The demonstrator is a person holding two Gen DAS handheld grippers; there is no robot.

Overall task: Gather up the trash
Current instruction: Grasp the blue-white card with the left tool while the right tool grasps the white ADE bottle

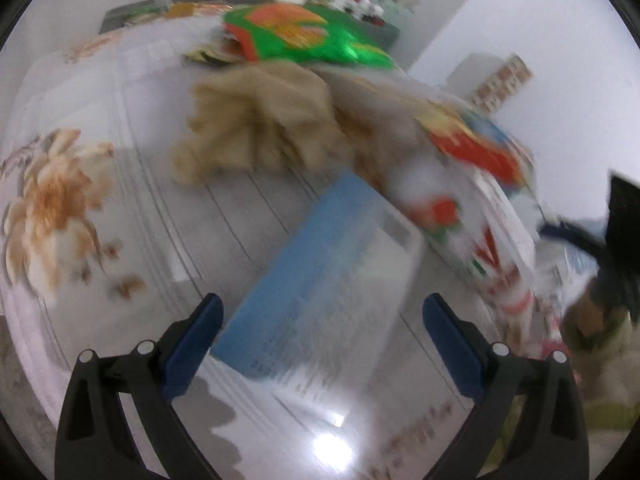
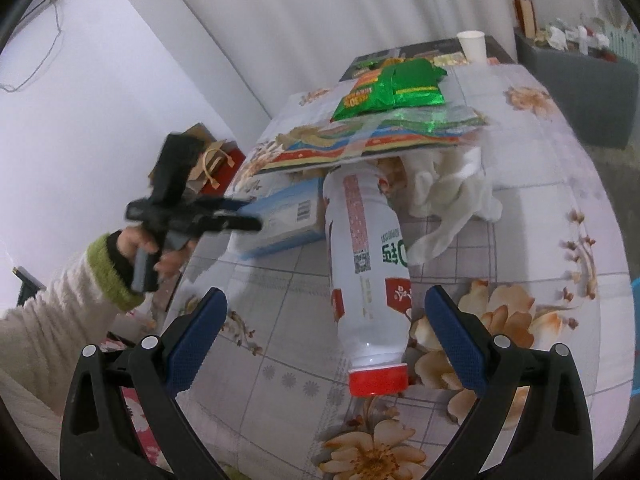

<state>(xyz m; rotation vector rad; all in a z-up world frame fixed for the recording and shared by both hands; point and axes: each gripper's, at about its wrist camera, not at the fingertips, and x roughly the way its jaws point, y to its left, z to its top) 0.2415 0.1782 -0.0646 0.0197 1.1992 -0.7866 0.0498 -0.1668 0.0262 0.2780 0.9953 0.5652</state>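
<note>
On the table [image 2: 520, 208], toward its near edge, a white bottle [image 2: 366, 276] lies on its side, red cap [image 2: 378, 378] pointing at the right gripper [image 2: 326, 336]. Jaws spread wide, nothing held; the capped end sits between the fingertips, nearer the right one, no contact visible. Judgement: cap-first lie suits a grasp across the neck or lower body, where the round wall is narrowest.

Bottle's far end runs under a flat printed sheet [image 2: 360, 144], which rests partly on it. Judgement: pulling the bottle may drag or tip the sheet and the green bag [image 2: 392, 90] lying on top.

Just right of the bottle: crumpled white tissue [image 2: 452, 204], loose, touching or nearly touching it; cannot tell which. Left of the bottle, toward the left edge: blue box [image 2: 280, 216], lying flat.

Left gripper [image 1: 320, 332] (also seen from the right wrist [image 2: 192, 216], held in a hand [image 2: 148, 252] off the left edge) points at the blue box [image 1: 320, 280]. Jaws open, box between the fingertips but not touched. Left view heavily motion-blurred; tan crumpled mass [image 1: 260, 128] beyond the box is probably the tissue, colour unreliable.

Far edge: paper cup [image 2: 472, 44], upright, well apart from the pile.

Status estimate: nothing collected yet; both grippers lined up for first picks.
</note>
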